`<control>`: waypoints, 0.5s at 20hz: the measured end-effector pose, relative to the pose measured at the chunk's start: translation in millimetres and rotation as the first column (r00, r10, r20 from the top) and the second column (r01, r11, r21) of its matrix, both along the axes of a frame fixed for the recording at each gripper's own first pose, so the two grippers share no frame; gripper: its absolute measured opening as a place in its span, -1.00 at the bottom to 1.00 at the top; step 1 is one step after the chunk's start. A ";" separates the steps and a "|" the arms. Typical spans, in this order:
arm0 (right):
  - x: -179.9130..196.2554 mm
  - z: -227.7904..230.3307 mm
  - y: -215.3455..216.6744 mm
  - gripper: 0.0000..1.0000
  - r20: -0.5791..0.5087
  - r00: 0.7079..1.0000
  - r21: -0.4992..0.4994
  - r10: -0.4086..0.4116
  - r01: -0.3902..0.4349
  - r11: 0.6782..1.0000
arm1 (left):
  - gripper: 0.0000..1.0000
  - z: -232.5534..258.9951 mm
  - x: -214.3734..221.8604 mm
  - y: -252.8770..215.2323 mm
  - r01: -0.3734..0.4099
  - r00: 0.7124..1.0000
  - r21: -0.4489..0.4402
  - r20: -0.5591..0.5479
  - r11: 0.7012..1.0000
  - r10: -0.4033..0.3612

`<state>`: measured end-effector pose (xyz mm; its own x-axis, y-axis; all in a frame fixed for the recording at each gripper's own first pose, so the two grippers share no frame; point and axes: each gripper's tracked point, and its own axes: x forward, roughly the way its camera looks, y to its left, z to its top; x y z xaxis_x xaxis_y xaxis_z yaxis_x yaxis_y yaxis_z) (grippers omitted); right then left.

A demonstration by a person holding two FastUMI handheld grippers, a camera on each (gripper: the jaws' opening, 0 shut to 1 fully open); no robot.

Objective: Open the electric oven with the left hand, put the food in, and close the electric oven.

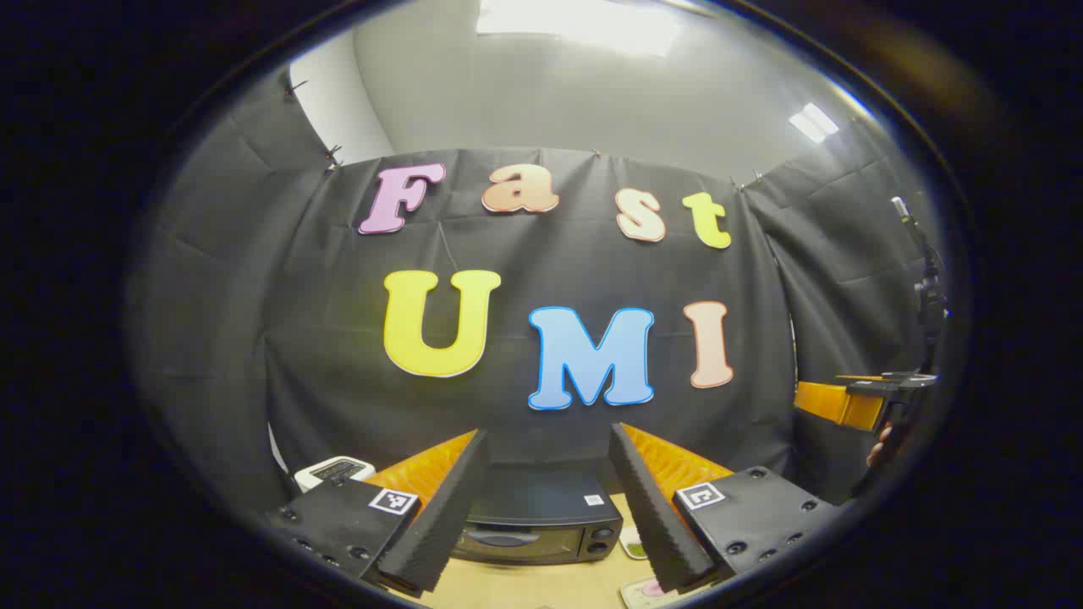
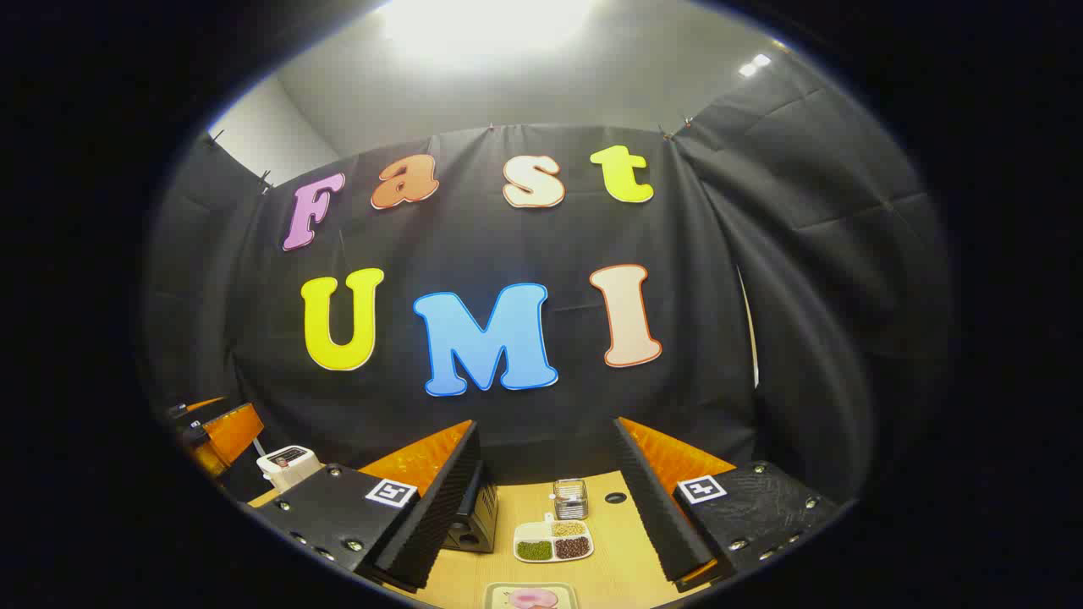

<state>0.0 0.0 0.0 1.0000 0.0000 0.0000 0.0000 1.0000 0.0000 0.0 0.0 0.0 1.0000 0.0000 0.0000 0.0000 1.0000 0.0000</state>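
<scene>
Both grippers, left gripper [image 1: 548,499] and right gripper [image 2: 546,499], hold nothing, fingers spread wide. Beyond the right one, a divided tray [image 2: 553,541] holds green, tan and dark beans in separate compartments; a plate [image 2: 531,597] nearer the camera bears a pink doughnut. Left of that tray on the wooden table [image 2: 609,558] sits the black electric oven [image 1: 535,524], door closed; its labels are unreadable.

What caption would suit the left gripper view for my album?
Open left gripper held above a wooden table, aimed at the closed electric oven, with the right gripper off to the side.
</scene>
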 end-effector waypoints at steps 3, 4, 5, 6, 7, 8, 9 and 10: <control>0.3 -0.5 1.1 0.93 0.005 1.000 -0.011 0.010 -0.010 1.000 | 0.91 0.0 3.2 -4.6 0.008 1.000 -0.003 -0.004 1.000 -0.008; 0.8 -1.2 2.5 0.92 0.000 1.000 -0.005 0.014 -0.014 1.000 | 0.91 1.1 2.6 -4.9 0.009 1.000 0.000 -0.002 1.000 -0.009; 0.1 -3.8 2.8 0.92 -0.007 1.000 0.000 0.015 -0.015 1.000 | 0.91 1.4 1.8 -4.5 0.007 1.000 0.002 0.002 1.000 -0.007; 0.6 -5.1 2.8 0.92 -0.015 1.000 0.002 0.016 -0.016 1.000 | 0.91 3.3 2.9 -3.9 0.007 1.000 0.003 0.005 1.000 -0.007; -0.3 -6.4 2.1 0.93 -0.018 1.000 0.001 0.012 -0.012 1.000 | 0.91 2.3 2.0 -5.7 0.012 1.000 0.000 0.004 1.000 -0.012; -1.0 -6.9 0.6 0.93 -0.018 1.000 -0.003 0.008 -0.008 1.000 | 1.00 1.2 2.5 -5.7 0.015 1.000 -0.004 0.001 1.000 -0.015; -2.3 -7.6 -0.5 0.93 -0.017 1.000 -0.008 0.003 -0.003 1.000 | 0.99 -0.3 2.8 -5.3 0.017 1.000 -0.008 -0.003 1.000 -0.017; -3.1 -7.4 -1.1 0.93 -0.017 1.000 -0.013 0.000 0.000 1.000 | 0.91 -1.3 3.4 -5.0 0.018 1.000 -0.009 -0.009 1.000 -0.018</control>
